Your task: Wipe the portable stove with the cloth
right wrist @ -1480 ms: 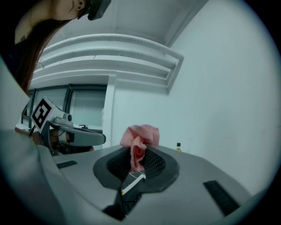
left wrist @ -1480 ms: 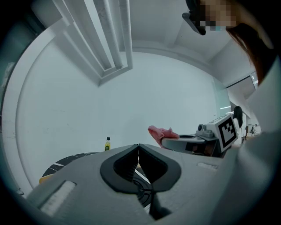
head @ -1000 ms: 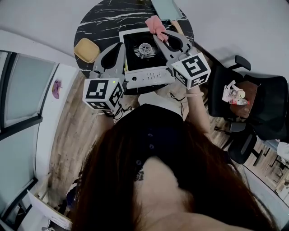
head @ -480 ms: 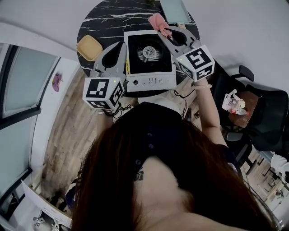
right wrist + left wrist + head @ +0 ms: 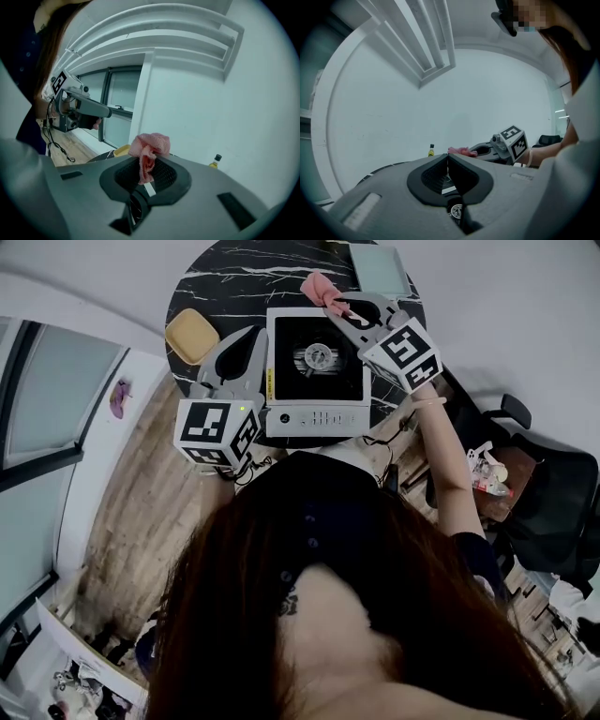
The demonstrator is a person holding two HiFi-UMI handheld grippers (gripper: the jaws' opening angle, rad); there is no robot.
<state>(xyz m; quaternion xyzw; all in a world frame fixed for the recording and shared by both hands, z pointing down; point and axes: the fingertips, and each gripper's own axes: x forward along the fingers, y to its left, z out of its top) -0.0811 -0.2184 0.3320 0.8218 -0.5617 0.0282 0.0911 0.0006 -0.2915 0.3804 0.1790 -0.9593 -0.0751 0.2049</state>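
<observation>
The portable stove, white with a black top and a round burner, stands on the round black marble table. My right gripper is shut on a crumpled pink cloth, which it holds at the stove's far edge, toward the right corner. The right gripper view shows the cloth bunched between and above the jaws. My left gripper lies beside the stove's left side, jaws shut with nothing in them, as the left gripper view confirms. That view also catches the cloth at the right gripper's tip.
A yellow dish sits on the table left of the stove. A pale green flat thing lies at the table's far right edge. A small bottle stands farther back. Black office chairs stand right of the table, over wooden floor.
The right gripper with the cloth has moved away from me toward the stove's far edge. The left gripper has stayed beside the stove. The head view has shifted slightly.
</observation>
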